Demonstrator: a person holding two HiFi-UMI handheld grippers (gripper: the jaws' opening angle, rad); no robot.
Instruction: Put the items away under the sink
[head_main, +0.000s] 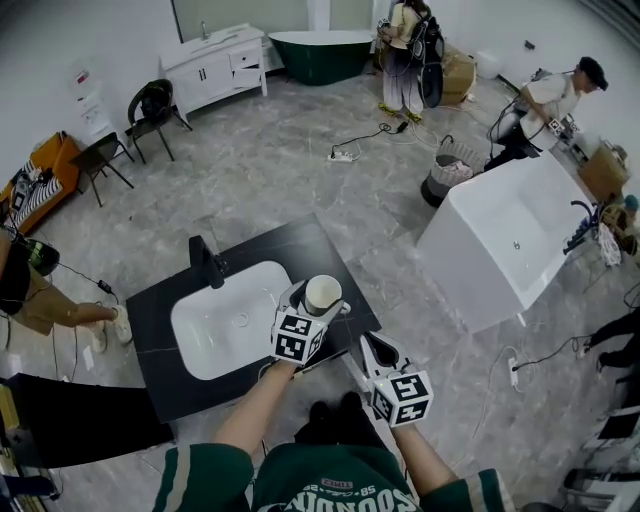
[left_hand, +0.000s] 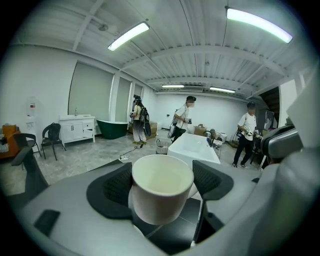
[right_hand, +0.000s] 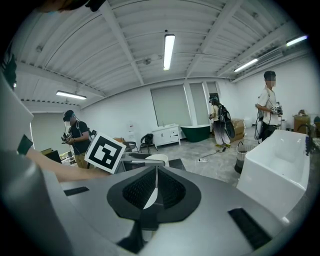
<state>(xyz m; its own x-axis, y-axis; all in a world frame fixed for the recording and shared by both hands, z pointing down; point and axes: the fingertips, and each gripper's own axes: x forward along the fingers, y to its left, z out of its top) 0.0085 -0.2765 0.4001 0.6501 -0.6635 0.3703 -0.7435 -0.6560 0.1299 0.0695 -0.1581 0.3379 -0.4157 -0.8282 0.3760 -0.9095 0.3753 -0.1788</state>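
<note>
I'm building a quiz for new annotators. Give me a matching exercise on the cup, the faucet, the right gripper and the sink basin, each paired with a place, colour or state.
Things:
1. cup
2. faucet
3. right gripper
4. sink basin

Descriptions:
A. jaws closed together
B. black, standing at the basin's rim
C. white, set into the black countertop
D. held between the jaws of the left gripper

Pairs: 1-D, 2-B, 3-A, 4-C

A black vanity top (head_main: 312, 250) carries a white sink basin (head_main: 225, 322) and black faucet (head_main: 206, 263).
</note>
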